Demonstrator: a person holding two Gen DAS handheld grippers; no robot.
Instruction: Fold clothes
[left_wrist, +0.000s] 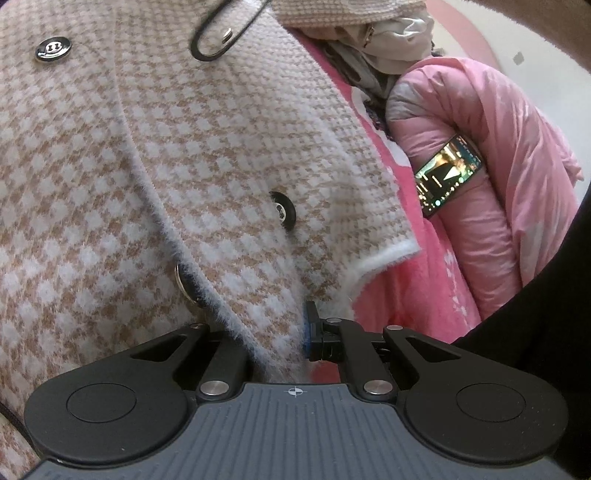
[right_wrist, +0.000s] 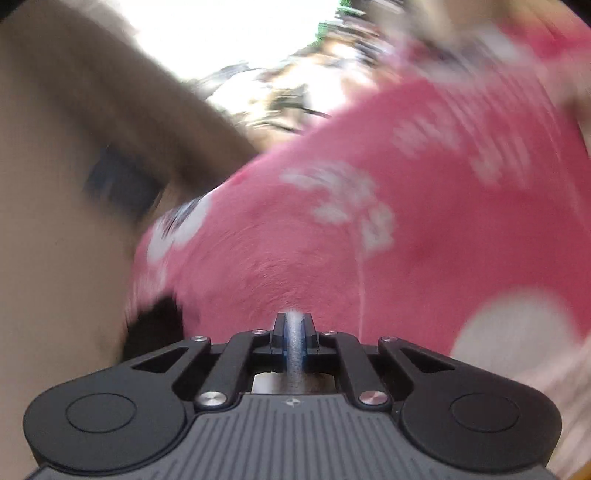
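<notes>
A beige-and-white houndstooth knit cardigan (left_wrist: 177, 155) with black buttons (left_wrist: 282, 211) fills the left wrist view. It lies on a pink blanket (left_wrist: 410, 295). My left gripper (left_wrist: 291, 332) is shut on the cardigan's fluffy white front edge near the hem. Its right finger (left_wrist: 314, 332) shows and the other is hidden under the knit. The right wrist view is blurred. There my right gripper (right_wrist: 293, 332) hovers over the pink blanket with white flowers (right_wrist: 369, 206). Its jaws stand together and I see no cloth between them.
A pink padded jacket (left_wrist: 498, 177) lies rolled at the right with a lit phone (left_wrist: 448, 175) on it. A heap of pale clothes (left_wrist: 388, 48) sits at the back. A black loop (left_wrist: 225, 33) hangs over the cardigan. A blurred beige mass (right_wrist: 62, 184) fills the right view's left side.
</notes>
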